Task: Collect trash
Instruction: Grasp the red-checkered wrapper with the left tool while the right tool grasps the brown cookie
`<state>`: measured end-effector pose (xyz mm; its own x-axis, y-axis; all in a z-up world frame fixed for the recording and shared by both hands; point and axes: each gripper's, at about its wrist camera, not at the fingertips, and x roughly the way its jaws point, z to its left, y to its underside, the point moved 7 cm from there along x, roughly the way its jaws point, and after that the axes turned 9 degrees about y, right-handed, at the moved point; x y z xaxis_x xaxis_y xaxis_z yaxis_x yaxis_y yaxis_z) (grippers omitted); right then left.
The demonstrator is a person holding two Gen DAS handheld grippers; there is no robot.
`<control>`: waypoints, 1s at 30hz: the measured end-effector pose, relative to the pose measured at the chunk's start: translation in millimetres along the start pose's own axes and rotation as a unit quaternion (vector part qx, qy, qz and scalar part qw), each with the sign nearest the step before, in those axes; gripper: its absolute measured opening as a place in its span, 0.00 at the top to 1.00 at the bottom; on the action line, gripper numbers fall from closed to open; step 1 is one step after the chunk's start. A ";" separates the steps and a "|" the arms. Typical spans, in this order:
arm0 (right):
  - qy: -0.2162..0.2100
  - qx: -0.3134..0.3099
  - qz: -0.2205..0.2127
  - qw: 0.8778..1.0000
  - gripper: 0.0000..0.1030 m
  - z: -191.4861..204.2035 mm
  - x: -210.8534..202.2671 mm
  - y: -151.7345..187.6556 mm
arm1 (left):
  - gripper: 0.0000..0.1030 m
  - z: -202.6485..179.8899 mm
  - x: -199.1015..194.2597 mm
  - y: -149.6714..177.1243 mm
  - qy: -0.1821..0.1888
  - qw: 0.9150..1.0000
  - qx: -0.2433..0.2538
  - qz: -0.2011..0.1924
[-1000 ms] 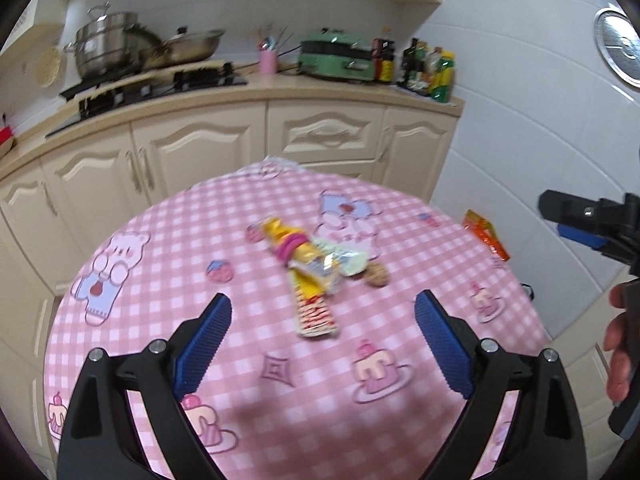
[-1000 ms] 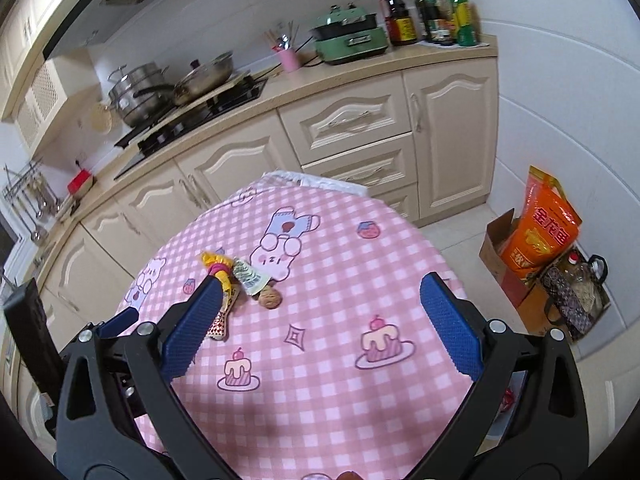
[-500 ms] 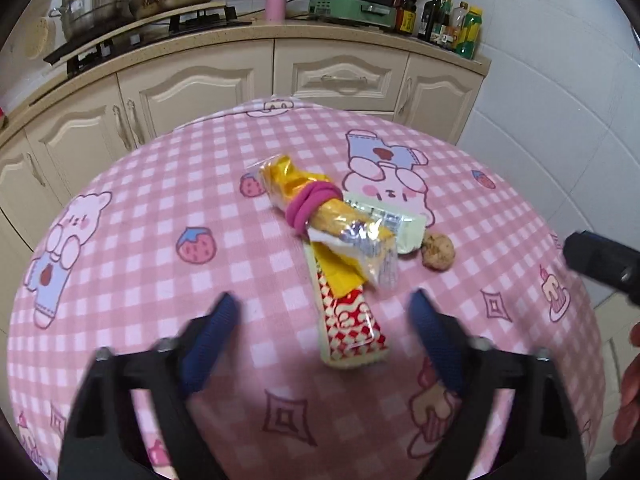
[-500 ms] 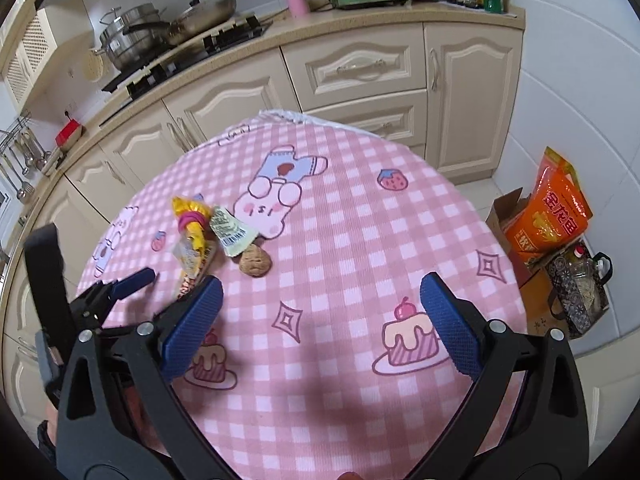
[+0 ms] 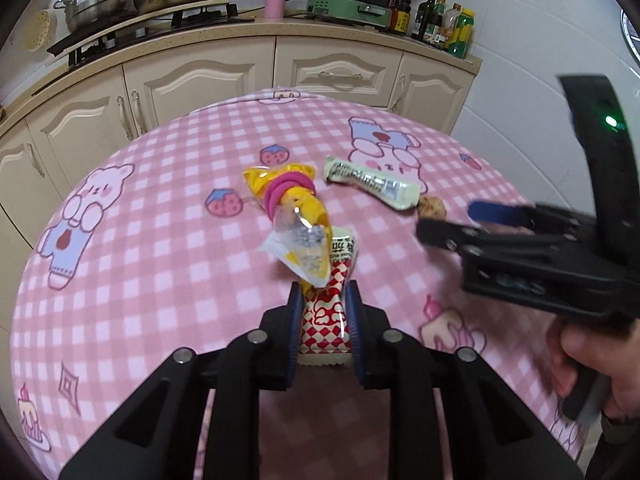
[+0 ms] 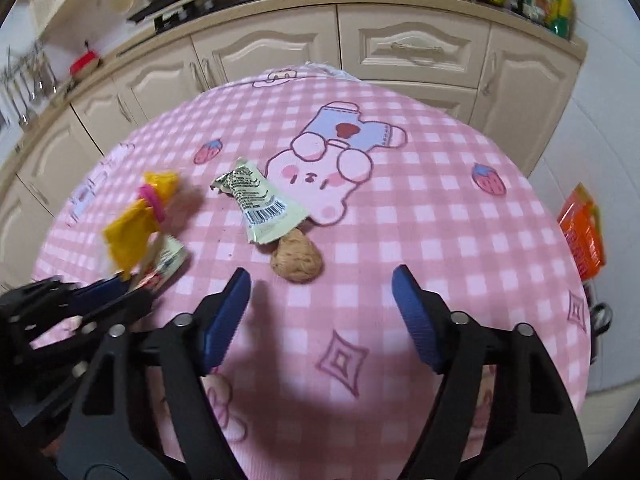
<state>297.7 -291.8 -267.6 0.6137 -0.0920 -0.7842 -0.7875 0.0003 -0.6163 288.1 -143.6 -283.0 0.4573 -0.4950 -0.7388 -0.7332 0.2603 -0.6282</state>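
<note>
red-checked wrapper (image 5: 325, 316) pinched in left hand-held gripper (image 5: 322, 305); right hand-held gripper (image 6: 321, 289) wide, empty, near walnut (image 6: 296, 258)

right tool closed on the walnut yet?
No. The right tool is open, its blue pads on either side short of the walnut on the tablecloth.

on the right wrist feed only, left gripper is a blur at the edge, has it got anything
Observer: Yes. In the left wrist view the left gripper is shut on the red-and-white checked wrapper.
Operator: is the yellow bag caught in it too
Observer: Cannot tell. The yellow bag, with a pink band around it, overlaps that wrapper just beyond the fingertips.
Operator: how do i look from there
Observer: The right gripper comes in from the right, pointing at the walnut beside the pale green wrapper.
</note>
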 end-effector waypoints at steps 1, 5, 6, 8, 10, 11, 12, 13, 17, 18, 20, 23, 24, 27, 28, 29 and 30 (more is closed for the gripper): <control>0.004 -0.009 -0.005 1.000 0.47 3.1 0.0 -0.7 | 0.74 0.4 -1.2 1.4 0.002 1.000 0.001 0.000; -0.017 -0.005 -0.005 1.000 0.75 4.7 -5.2 1.0 | 0.54 -1.8 -3.7 4.3 0.002 1.000 0.001 -0.001; -0.022 -0.001 -0.005 1.000 0.75 3.7 -7.4 3.2 | 0.54 -2.3 -3.9 5.2 0.001 1.000 0.000 -0.001; -0.025 0.000 -0.004 1.000 0.75 1.6 -11.5 8.4 | 0.54 -3.6 -5.1 7.2 0.001 1.000 0.002 -0.001; -0.030 0.004 -0.004 1.000 0.75 0.9 -14.7 12.2 | 0.60 -7.1 -6.9 11.1 0.008 1.000 0.006 0.001; -0.031 0.007 -0.004 0.999 0.75 -1.0 -17.1 14.6 | 0.69 -7.7 -7.6 13.4 0.005 1.000 0.009 0.001; -0.031 0.009 -0.004 0.999 0.75 -1.5 -18.5 16.4 | 0.69 -7.6 -8.4 14.4 0.004 1.000 0.010 0.001; -0.033 0.012 -0.004 0.999 0.75 -2.2 -20.2 18.2 | 0.71 -7.1 -10.1 16.3 0.009 1.000 0.007 0.001; -0.039 0.022 -0.007 0.999 0.75 -5.9 -27.8 23.2 | 0.78 -8.2 -16.3 22.5 0.024 1.000 0.000 0.004; -0.041 0.025 -0.008 0.999 0.75 -7.6 -30.9 24.3 | 0.78 -8.7 -18.1 24.0 0.029 1.000 -0.002 0.005; -0.044 0.032 -0.013 0.998 0.75 -12.2 -37.9 26.1 | 0.78 -11.2 -23.2 29.0 0.036 0.999 -0.006 0.008; -0.046 0.040 -0.019 0.998 0.75 -18.7 -46.7 29.2 | 0.79 -15.2 -28.7 33.6 0.049 0.999 -0.013 0.008; -0.045 0.042 -0.023 0.998 0.75 -21.9 -51.1 30.3 | 0.79 -17.7 -30.2 34.0 0.051 0.999 -0.013 0.007; -0.045 0.052 -0.032 0.997 0.75 -30.2 -62.5 32.2 | 0.79 -31.1 -34.1 30.2 0.059 0.998 -0.005 0.000; -0.044 0.054 -0.036 0.997 0.75 -32.8 -66.3 32.7 | 0.79 -36.0 -34.5 28.3 0.061 0.998 -0.002 -0.002; -0.043 0.058 -0.040 0.997 0.75 -36.8 -71.1 32.8 | 0.79 -41.4 -35.3 26.0 0.063 0.998 0.003 -0.005; -0.043 0.060 -0.043 0.996 0.75 -39.7 -74.7 33.2 | 0.79 -45.7 -35.2 23.5 0.065 0.998 0.006 -0.007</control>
<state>223.4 -324.4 -226.7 0.6857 -0.0115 -0.7278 -0.7220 0.1165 -0.6820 231.7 -157.9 -260.6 0.3970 -0.6016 -0.6931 -0.7212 0.2627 -0.6410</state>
